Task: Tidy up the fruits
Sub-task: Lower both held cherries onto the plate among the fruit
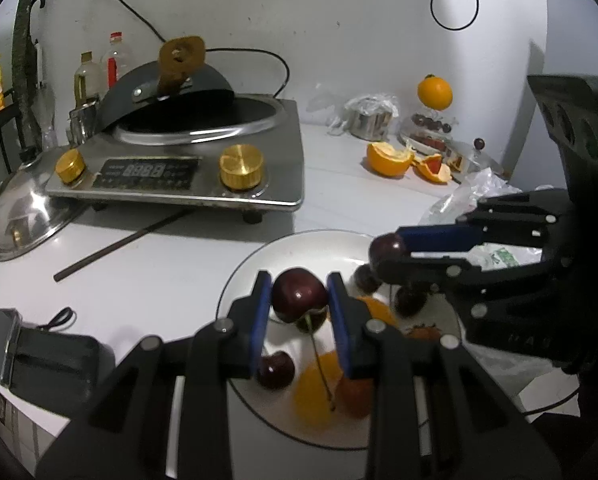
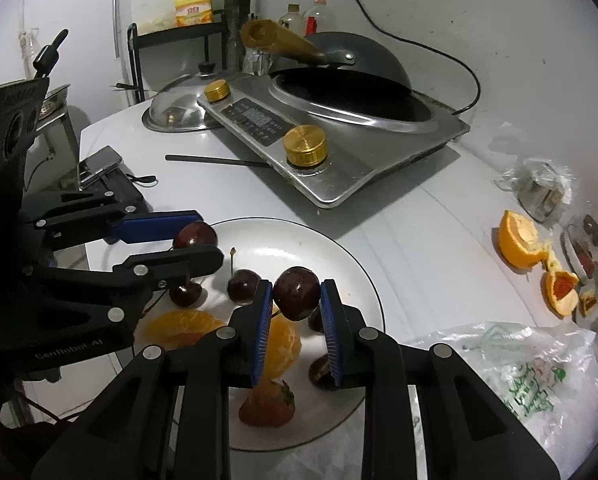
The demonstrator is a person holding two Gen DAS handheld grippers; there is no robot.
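Note:
A white plate (image 1: 319, 246) (image 2: 299, 240) on the white counter holds dark cherries (image 2: 243, 286), peeled orange segments (image 2: 183, 326) and a strawberry (image 2: 267, 404). My left gripper (image 1: 298, 280) hangs over the plate's near side. It is shut on a dark cherry (image 1: 299, 294) whose stem hangs down. In the right wrist view the left gripper (image 2: 207, 236) reaches in from the left. My right gripper (image 2: 296, 286) is shut on another dark cherry (image 2: 296, 294) just above the plate. In the left wrist view the right gripper (image 1: 385, 252) comes in from the right with its cherry (image 1: 387, 246).
An induction cooker (image 1: 179, 172) with a black wok stands behind the plate. A steel lid (image 1: 23, 216) and a dark chopstick (image 1: 119, 246) lie beside it. Orange peels (image 1: 391, 158), a whole orange (image 1: 434, 92), a fruit box (image 1: 431, 128) and a plastic bag (image 2: 511, 364) lie to the right. A phone (image 2: 99, 164) lies at the left.

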